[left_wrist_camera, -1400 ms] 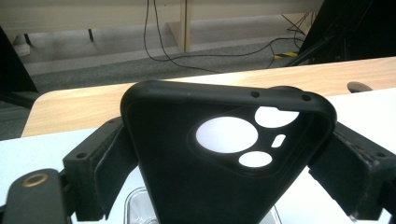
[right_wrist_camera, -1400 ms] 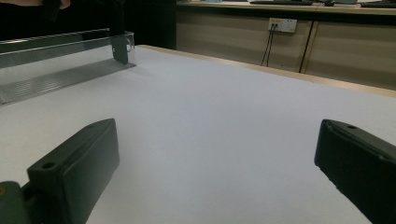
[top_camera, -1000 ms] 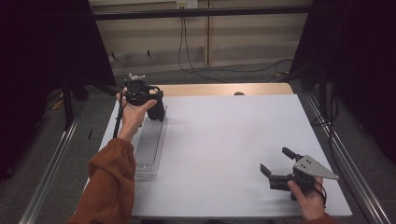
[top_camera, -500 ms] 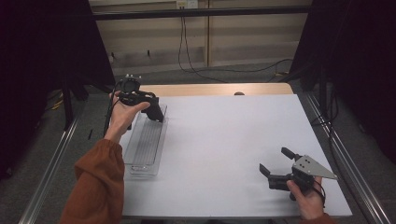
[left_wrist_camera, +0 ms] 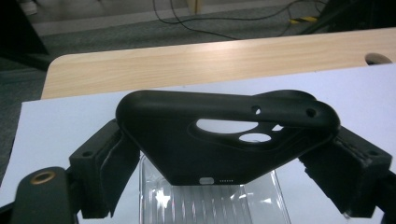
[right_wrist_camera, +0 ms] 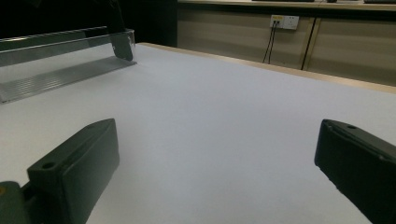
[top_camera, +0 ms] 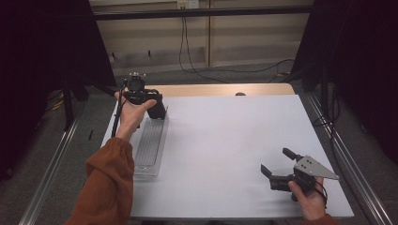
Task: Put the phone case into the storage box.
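Note:
A black phone case [top_camera: 157,109] hangs over the far end of a clear plastic tray [top_camera: 149,145], and my left gripper [top_camera: 152,105] is shut on it. In the left gripper view the phone case [left_wrist_camera: 224,135] lies crosswise between both jaws, camera cut-outs to the right, with the clear tray [left_wrist_camera: 210,205] just below it. My right gripper [top_camera: 275,161] rests low over the white tabletop [top_camera: 225,136] at the near right. It stands open, and in the right gripper view nothing lies between the jaws of the right gripper [right_wrist_camera: 219,144].
The tray [right_wrist_camera: 60,70] runs lengthwise along the table's left side. A wooden strip [top_camera: 220,89] with a cable hole borders the far edge. Metal rails flank the table left and right, and cables lie on the floor beyond.
The left forearm has swung a little sideways and back while the gripper with the case stayed almost in place over the tray's far end. The right gripper has not moved.

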The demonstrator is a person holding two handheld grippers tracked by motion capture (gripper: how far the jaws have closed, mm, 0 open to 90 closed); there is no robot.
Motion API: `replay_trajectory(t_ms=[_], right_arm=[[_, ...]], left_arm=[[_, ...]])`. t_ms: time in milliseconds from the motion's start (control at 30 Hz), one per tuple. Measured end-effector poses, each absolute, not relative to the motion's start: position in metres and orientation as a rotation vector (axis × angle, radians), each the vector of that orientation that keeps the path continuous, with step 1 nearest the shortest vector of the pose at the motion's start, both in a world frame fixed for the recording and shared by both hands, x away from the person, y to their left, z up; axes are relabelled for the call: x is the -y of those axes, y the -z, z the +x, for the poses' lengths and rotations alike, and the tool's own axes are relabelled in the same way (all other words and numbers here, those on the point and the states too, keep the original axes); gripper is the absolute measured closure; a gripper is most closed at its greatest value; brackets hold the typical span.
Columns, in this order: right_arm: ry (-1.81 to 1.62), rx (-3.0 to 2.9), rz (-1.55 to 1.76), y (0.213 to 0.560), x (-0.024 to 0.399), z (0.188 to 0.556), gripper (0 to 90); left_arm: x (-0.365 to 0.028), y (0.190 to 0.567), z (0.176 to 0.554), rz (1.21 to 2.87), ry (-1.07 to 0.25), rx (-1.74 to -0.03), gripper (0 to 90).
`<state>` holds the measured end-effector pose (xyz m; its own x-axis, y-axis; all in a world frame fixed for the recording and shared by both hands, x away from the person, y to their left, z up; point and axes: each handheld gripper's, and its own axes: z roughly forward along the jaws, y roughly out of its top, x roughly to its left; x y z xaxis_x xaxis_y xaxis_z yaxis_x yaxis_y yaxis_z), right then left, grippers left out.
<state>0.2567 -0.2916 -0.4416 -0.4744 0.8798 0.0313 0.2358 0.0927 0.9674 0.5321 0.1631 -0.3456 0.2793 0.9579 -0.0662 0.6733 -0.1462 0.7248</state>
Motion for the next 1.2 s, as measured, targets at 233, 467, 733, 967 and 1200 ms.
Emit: replay_trajectory(t_ms=[233,467,733,967,1200], right_arm=[[-1.41,-1.789,1.099,0.442,0.291,0.257,0.0],[-1.41,-1.79,1.099,0.442,0.292,0.257,0.0],[-1.413,-1.79,1.098,0.442,0.292,0.257,0.0],[-1.415,-1.789,1.097,0.442,0.292,0.257,0.0],[-1.415,-1.792,1.097,0.442,0.292,0.257,0.0]], left_arm=[[-0.161,0.346,0.533,1.88,-0.576,-1.482,14.2],[-0.161,0.349,0.534,1.888,-0.55,-1.428,12.5],[-0.158,0.352,0.535,1.887,-0.529,-1.375,9.1],[-0.161,0.354,0.537,1.891,-0.522,-1.367,7.5],[-0.163,0.356,0.54,1.889,-0.531,-1.322,5.7]])
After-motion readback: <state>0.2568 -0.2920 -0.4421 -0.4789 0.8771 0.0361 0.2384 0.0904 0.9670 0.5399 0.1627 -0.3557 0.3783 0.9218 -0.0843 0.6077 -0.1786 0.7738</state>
